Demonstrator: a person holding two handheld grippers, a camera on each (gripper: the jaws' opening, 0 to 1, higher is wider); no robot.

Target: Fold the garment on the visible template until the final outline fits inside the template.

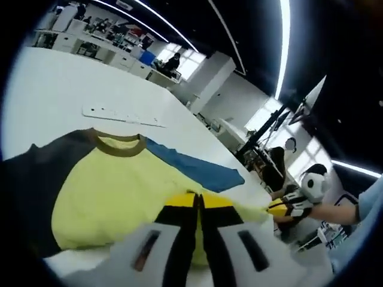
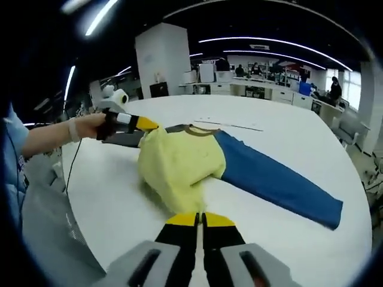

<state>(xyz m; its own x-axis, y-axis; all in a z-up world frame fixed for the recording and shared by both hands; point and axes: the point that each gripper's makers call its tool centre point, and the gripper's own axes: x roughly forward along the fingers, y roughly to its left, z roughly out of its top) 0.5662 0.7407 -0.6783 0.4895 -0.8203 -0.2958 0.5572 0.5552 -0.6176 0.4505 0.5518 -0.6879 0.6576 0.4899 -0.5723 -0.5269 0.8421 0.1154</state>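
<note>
Two grippers, one garment, one white surface [image 2: 287,128]. The garment [image 2: 182,161] is a yellow-bodied shirt with a brown collar, one blue sleeve [image 2: 275,179] and one dark sleeve [image 1: 30,185]; it lies on the surface, partly bunched. Left gripper [image 1: 197,200]: jaws together, pinching the yellow hem at one corner. Right gripper [image 2: 199,218]: jaws together, clamped on the yellow fabric at the near edge of the body. In the right gripper view the body looks lifted into a rounded hump while the blue sleeve trails flat across the surface. A thin white strip [image 1: 122,115] lies beyond the collar; I cannot tell whether it belongs to the template, whose outline I cannot make out. Judgement: a body fold is in hand, hem being carried toward the collar. Next move likely calls for both grippers travelling together, level, laying the hem down square, then folding the sleeves inward.
</note>
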